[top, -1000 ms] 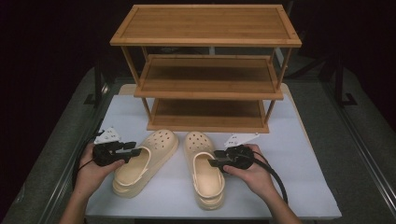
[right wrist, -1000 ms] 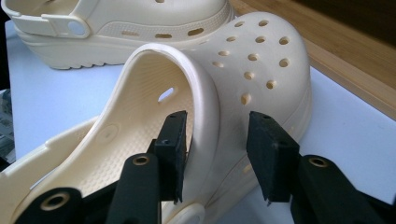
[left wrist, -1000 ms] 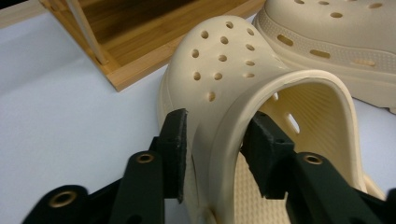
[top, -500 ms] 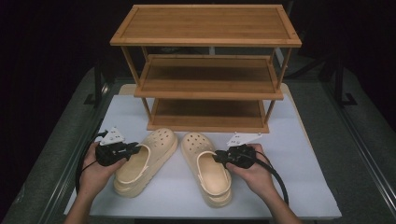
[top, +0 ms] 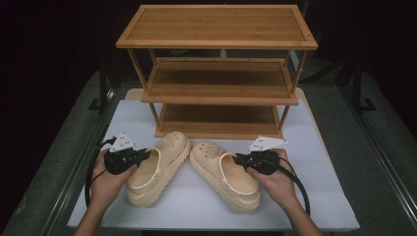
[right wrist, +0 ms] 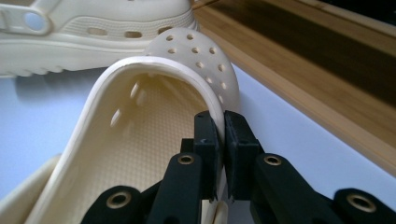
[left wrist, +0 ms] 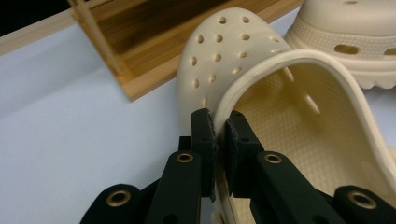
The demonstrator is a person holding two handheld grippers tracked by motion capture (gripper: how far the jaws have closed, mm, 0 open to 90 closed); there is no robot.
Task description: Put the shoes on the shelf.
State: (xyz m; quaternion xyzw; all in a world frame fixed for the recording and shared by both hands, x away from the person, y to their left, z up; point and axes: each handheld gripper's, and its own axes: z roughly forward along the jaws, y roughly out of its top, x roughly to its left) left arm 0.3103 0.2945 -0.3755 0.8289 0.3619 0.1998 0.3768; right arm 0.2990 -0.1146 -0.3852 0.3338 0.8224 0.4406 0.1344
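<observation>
Each claw pinches the rim of its own clog, and the coming move turns on how the wooden rack lies from those two grips.

The left claw (top: 143, 154) has just been closing, and in the left gripper view its pads (left wrist: 204, 135) press on either side of the opening's edge of the left clog (top: 160, 167), at its outer side. The right claw (top: 237, 159) has likewise just been closing, and its pads (right wrist: 238, 135) clamp the outer rim of the right clog (top: 223, 174).

Both clogs rest on the white surface (top: 314, 196), toes forward of the claws and heels back toward the person. Their long axes are not parallel: the toes nearly meet while the heels splay apart.

The wooden rack (top: 216, 91) stands straight ahead of both claws, its lowest shelf (top: 216, 129) just beyond the toes. Each hand is nearest its own clog, so neither needs to cross. Since the claws grip at the side rims, the clogs probably have to go forward toe first, and their axes may need swinging square to the shelf.
</observation>
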